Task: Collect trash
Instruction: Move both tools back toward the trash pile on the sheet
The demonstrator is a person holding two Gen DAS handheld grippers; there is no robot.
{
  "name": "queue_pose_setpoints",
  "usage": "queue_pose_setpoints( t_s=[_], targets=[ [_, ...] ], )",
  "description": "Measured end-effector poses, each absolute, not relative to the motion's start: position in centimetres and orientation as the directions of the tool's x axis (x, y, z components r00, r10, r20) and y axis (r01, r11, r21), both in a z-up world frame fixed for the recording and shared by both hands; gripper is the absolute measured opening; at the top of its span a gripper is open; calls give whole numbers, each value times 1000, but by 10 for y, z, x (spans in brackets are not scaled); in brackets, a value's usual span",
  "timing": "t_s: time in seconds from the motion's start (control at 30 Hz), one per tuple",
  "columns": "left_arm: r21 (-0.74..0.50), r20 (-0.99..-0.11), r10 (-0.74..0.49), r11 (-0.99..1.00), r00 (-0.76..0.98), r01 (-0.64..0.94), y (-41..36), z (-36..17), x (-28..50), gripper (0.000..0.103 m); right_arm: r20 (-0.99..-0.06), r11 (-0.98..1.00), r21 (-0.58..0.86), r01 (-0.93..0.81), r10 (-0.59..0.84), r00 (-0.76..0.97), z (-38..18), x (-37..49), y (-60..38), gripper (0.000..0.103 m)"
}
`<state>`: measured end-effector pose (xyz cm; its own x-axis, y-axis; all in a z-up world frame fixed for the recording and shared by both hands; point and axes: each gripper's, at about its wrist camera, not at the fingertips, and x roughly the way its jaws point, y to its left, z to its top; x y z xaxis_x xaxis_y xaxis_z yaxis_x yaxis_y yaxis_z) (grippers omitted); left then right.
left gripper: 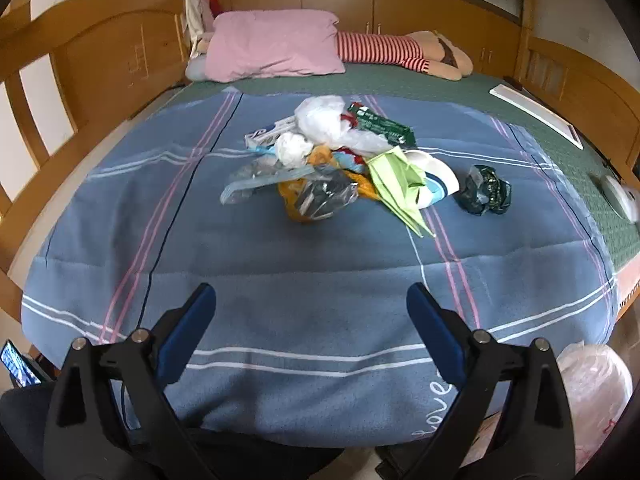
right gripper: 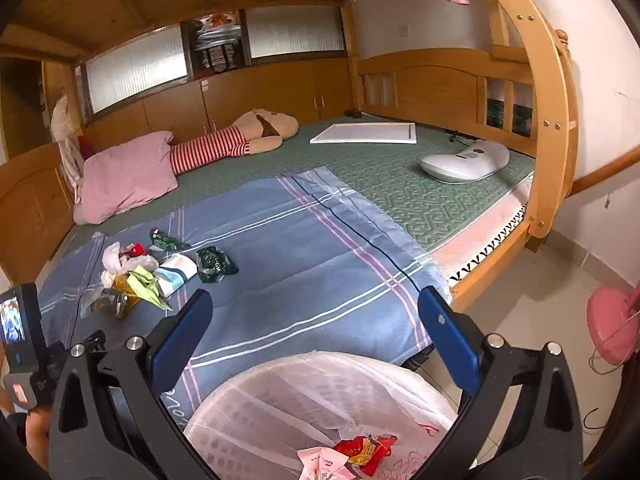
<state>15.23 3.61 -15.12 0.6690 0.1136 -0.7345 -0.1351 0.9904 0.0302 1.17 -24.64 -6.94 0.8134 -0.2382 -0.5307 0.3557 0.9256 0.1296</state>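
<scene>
A pile of trash (left gripper: 328, 160) lies mid-bed on the blue blanket (left gripper: 304, 264): white plastic bags, a green wrapper (left gripper: 380, 124), a green paper piece (left gripper: 396, 184), a dark crumpled wrapper (left gripper: 484, 190). The pile also shows in the right wrist view (right gripper: 148, 276). My left gripper (left gripper: 311, 300) is open and empty, above the blanket's near edge, well short of the pile. My right gripper (right gripper: 315, 304) is open and empty, above a white bin lined with a pink bag (right gripper: 320, 400) that holds red and pink wrappers (right gripper: 360, 450).
A pink pillow (left gripper: 272, 46) and a striped plush doll (left gripper: 400, 52) lie at the bed's far side. A white board (right gripper: 364, 134) and a white device (right gripper: 466, 162) lie on the green mattress. A wooden bunk post (right gripper: 556, 120) stands right; a pink fan (right gripper: 612, 324) stands on the floor.
</scene>
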Motion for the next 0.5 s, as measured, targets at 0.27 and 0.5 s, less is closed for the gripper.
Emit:
queue_pose_setpoints(
  t_s=[0.27, 0.5],
  targets=[
    [30, -731, 140, 984, 668, -173, 42, -151, 153, 96, -556, 941, 112, 320, -207, 805, -74, 18, -233, 100],
    [11, -732, 151, 978, 664, -210, 50, -151, 152, 96, -576, 949, 100, 299, -190, 795, -78, 21, -227, 100]
  ],
)
